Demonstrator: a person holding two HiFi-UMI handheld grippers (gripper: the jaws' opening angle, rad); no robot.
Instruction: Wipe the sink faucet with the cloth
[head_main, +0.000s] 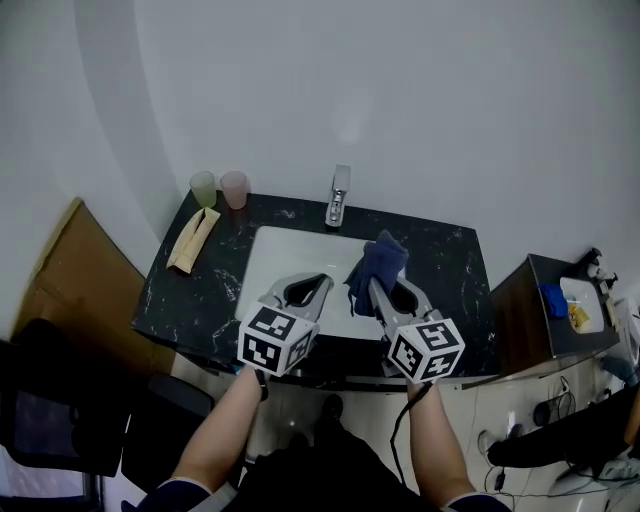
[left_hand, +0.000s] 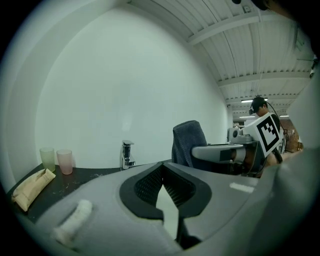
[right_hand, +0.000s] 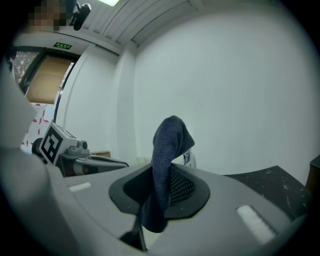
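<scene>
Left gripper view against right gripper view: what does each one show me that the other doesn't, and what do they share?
Only the left gripper view: the faucet, a green cup, a pink cup, a tan folded item, and the left gripper's own jaws, shut and empty. Only the right gripper view: the right gripper's own jaws shut on the blue cloth, which fills the middle, and a brown panel at left. Both: the blue cloth, the dark counter, the white wall, and the other gripper alongside.

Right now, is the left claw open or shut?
Shut and empty: in the left gripper view the left claw has its jaw tips touching, with nothing held between them.
</scene>
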